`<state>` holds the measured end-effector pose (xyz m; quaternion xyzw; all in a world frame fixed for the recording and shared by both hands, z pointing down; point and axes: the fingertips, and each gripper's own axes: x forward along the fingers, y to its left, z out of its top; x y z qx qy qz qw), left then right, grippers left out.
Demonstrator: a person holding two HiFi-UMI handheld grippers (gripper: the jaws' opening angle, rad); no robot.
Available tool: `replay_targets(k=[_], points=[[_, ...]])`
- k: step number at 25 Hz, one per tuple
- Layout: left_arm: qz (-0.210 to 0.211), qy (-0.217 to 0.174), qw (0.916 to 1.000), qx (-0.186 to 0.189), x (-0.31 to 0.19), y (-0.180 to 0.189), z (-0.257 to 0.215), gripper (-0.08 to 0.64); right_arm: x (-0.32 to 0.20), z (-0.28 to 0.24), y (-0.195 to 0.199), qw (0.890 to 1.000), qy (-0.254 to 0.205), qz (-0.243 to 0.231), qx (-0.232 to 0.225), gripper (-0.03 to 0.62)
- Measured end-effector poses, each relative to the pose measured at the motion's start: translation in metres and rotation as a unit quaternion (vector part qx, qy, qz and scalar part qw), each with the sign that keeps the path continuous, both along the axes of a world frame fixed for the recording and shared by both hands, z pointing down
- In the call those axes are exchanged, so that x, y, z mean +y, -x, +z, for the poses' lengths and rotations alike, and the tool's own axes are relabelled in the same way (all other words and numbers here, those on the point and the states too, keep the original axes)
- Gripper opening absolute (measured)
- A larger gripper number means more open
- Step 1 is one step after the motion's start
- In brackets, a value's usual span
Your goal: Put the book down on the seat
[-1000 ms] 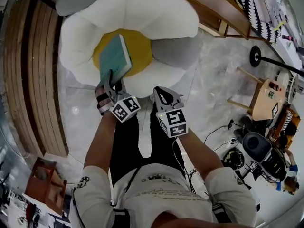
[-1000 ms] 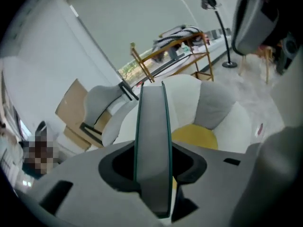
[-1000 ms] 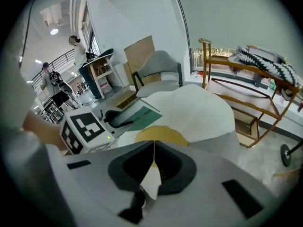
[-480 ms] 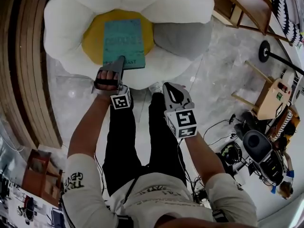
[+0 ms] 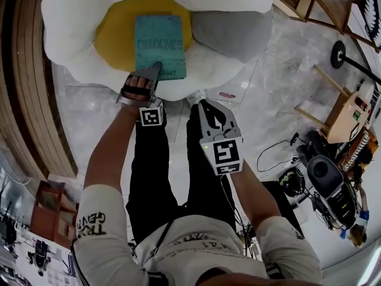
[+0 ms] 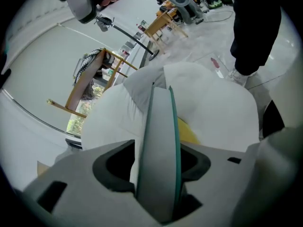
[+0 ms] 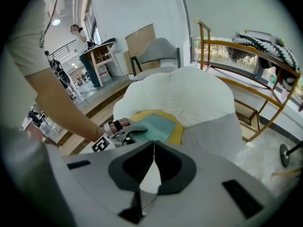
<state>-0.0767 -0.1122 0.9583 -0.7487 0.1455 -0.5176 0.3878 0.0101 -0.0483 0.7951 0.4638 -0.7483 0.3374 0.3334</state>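
Book is lying flat, teal cover up, on the yellow centre of the flower-shaped seat, stretching straight ahead of the left gripper. That gripper is pointing down at the seat, its 2 jaws standing on either side of the book's near edge. They have just been opening, so the grip is loosening while the edge is sitting between them. Off to the left gripper's right, 1 grey petal is showing among the white ones. Nearer the person, the right gripper is hanging just short of the seat's near rim, its jaws pressing together and gripping nothing.
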Motion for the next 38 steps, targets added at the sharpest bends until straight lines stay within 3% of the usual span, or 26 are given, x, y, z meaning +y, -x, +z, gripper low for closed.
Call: replay_targets(k=[6, 10, 15, 19, 22, 23, 24, 25, 30, 36, 38], points=[[0.009, 0.108, 0.9937, -0.028, 0.031, 0.006, 0.033, 0.291, -0.007, 0.004, -0.011, 1.0, -0.005, 0.024, 0.002, 0.029], [-0.008, 0.19, 0.9811, -0.036, 0.052, 0.009, 0.058, 0.327, -0.007, 0.004, -0.016, 1.0, -0.005, 0.019, 0.004, 0.029], [-0.027, 0.227, 0.9724, -0.044, 0.057, 0.012, 0.076, 0.339, -0.001, 0.012, -0.025, 1.0, 0.011, 0.028, -0.007, 0.029], [-0.044, 0.277, 0.9594, -0.024, 0.076, 0.009, 0.076, 0.345, 0.005, 0.014, -0.027, 0.998, 0.024, 0.048, -0.026, 0.029], [-0.087, 0.278, 0.9566, -0.017, 0.076, 0.012, 0.06, 0.336, 0.005, 0.005, -0.03, 0.998, 0.021, 0.053, -0.032, 0.029], [-0.112, 0.269, 0.9566, -0.009, 0.072, 0.013, 0.05, 0.219, 0.003, 0.002, -0.032, 0.998, 0.019, 0.053, -0.034, 0.028], [-0.139, 0.259, 0.9557, 0.002, 0.066, 0.014, 0.039, 0.022, 0.001, -0.001, -0.033, 0.998, 0.015, 0.053, -0.036, 0.028], [-0.165, 0.257, 0.9521, 0.014, 0.063, 0.015, 0.03, 0.021, -0.002, -0.004, -0.032, 0.998, 0.01, 0.052, -0.037, 0.029], [-0.293, 0.289, 0.9087, 0.069, 0.065, 0.027, -0.023, 0.021, -0.016, -0.039, -0.019, 0.998, -0.025, 0.045, -0.046, 0.029], [-0.387, 0.28, 0.8632, 0.164, 0.047, 0.037, -0.103, 0.02, -0.034, -0.095, -0.013, 0.995, -0.047, 0.061, -0.064, 0.028], [-0.417, 0.274, 0.8435, 0.199, 0.034, 0.041, -0.135, 0.02, -0.042, -0.122, -0.004, 0.994, -0.056, 0.05, -0.075, 0.029]])
